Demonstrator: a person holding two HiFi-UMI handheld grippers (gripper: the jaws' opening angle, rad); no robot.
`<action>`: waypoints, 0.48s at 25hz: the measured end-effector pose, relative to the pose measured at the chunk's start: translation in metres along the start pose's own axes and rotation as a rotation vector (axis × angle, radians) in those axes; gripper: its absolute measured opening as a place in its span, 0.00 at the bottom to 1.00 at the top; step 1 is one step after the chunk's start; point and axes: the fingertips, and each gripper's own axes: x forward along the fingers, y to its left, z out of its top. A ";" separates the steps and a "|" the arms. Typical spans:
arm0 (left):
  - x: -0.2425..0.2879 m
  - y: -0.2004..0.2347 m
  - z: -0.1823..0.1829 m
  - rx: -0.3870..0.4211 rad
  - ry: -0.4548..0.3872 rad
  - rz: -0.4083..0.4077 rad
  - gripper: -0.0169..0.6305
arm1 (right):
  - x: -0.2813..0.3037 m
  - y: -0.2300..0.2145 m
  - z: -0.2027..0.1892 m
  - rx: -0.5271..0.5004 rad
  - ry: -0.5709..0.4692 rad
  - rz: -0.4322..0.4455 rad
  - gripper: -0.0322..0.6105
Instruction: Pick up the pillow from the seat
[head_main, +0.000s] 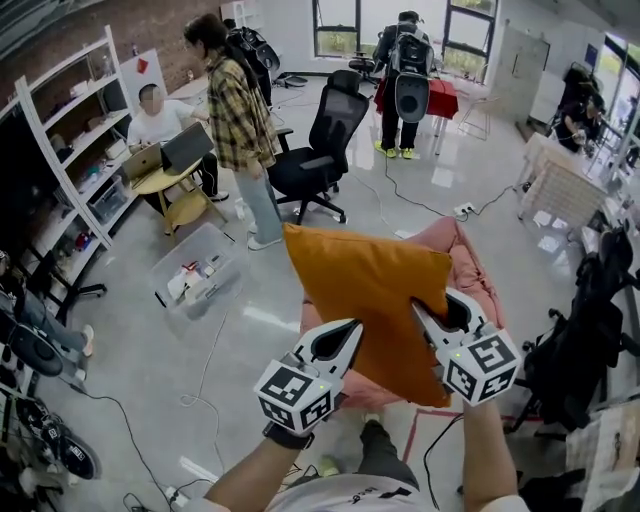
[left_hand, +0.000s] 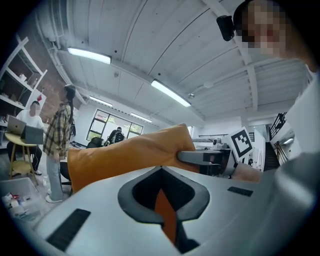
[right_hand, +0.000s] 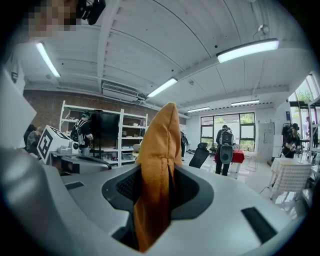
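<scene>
An orange pillow (head_main: 375, 300) hangs in the air above a pink beanbag seat (head_main: 462, 262), held up by both grippers. My left gripper (head_main: 345, 335) is shut on the pillow's lower left edge; in the left gripper view a thin fold of orange pillow (left_hand: 165, 215) shows between its jaws. My right gripper (head_main: 428, 318) is shut on the pillow's right edge; in the right gripper view the orange pillow (right_hand: 156, 185) stands up edge-on between its jaws. The right gripper (left_hand: 210, 159) also shows in the left gripper view, clamped on the pillow's corner.
A black office chair (head_main: 320, 150) stands beyond the pillow. A person in a plaid shirt (head_main: 240, 120) stands to its left, and a clear plastic bin (head_main: 195, 270) sits on the floor. White shelving (head_main: 70, 170) lines the left wall. A black bag (head_main: 590, 330) is at the right.
</scene>
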 end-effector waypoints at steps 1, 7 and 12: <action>-0.006 -0.005 0.000 -0.001 0.001 -0.006 0.04 | -0.007 0.006 0.002 0.002 -0.003 -0.003 0.28; -0.031 -0.028 -0.007 -0.023 0.009 -0.022 0.04 | -0.040 0.033 -0.005 0.018 0.009 -0.002 0.29; -0.043 -0.033 0.000 -0.015 -0.006 -0.022 0.04 | -0.050 0.050 -0.001 0.009 0.000 0.004 0.28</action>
